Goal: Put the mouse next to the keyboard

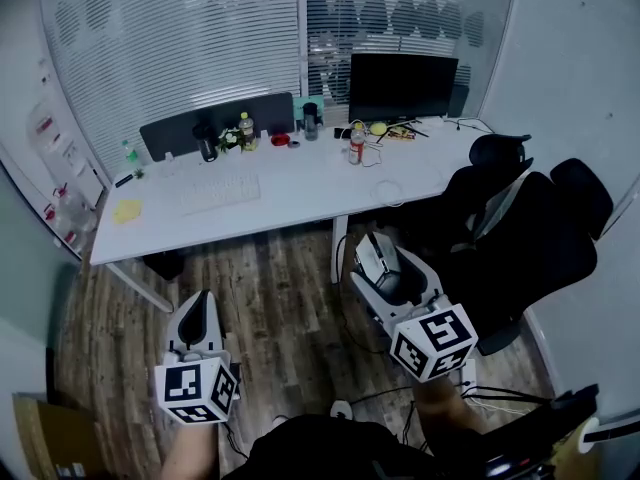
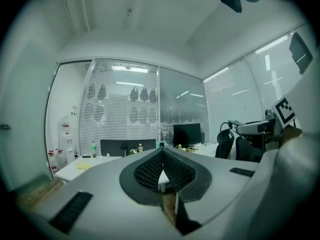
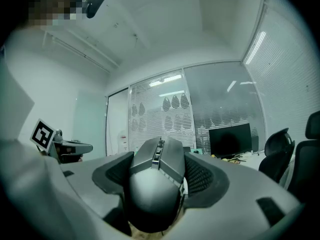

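Observation:
A white keyboard lies on the left half of the long white desk. The grey mouse sits between the jaws of my right gripper, which is shut on it, low above the wooden floor in front of the desk. In the right gripper view the mouse fills the gap between the two pads, with its wheel facing up. My left gripper hangs over the floor at the lower left. In the left gripper view its jaws meet at the tips with nothing between them.
A dark monitor, several bottles and small items stand along the desk's back edge. A yellow note lies at the desk's left end. Black office chairs stand to the right, close to my right gripper. Cables run over the floor.

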The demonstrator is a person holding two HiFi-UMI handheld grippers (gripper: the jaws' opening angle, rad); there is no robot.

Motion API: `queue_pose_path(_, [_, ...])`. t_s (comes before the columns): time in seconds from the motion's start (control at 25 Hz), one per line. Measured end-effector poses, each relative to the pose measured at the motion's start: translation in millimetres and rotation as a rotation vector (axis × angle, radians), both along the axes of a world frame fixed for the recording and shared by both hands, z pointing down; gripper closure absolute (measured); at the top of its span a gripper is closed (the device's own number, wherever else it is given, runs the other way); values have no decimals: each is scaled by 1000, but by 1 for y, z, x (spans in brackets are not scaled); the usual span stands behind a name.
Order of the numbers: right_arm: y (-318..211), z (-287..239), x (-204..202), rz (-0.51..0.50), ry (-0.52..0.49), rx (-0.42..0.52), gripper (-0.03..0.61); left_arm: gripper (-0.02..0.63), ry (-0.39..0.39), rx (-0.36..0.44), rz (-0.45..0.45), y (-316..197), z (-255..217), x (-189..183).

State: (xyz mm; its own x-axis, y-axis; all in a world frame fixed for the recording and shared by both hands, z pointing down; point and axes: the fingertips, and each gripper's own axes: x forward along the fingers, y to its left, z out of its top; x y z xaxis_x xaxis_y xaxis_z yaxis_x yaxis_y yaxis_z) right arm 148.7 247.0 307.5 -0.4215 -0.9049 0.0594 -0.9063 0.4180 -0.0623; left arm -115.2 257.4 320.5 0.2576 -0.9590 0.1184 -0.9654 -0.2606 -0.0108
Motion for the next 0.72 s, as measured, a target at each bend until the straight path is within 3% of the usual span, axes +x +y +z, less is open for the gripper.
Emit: queue_pose_path(0.72, [-18,6,45,-64,-21,22,270,584,-70,21,-44,-16,-2,55])
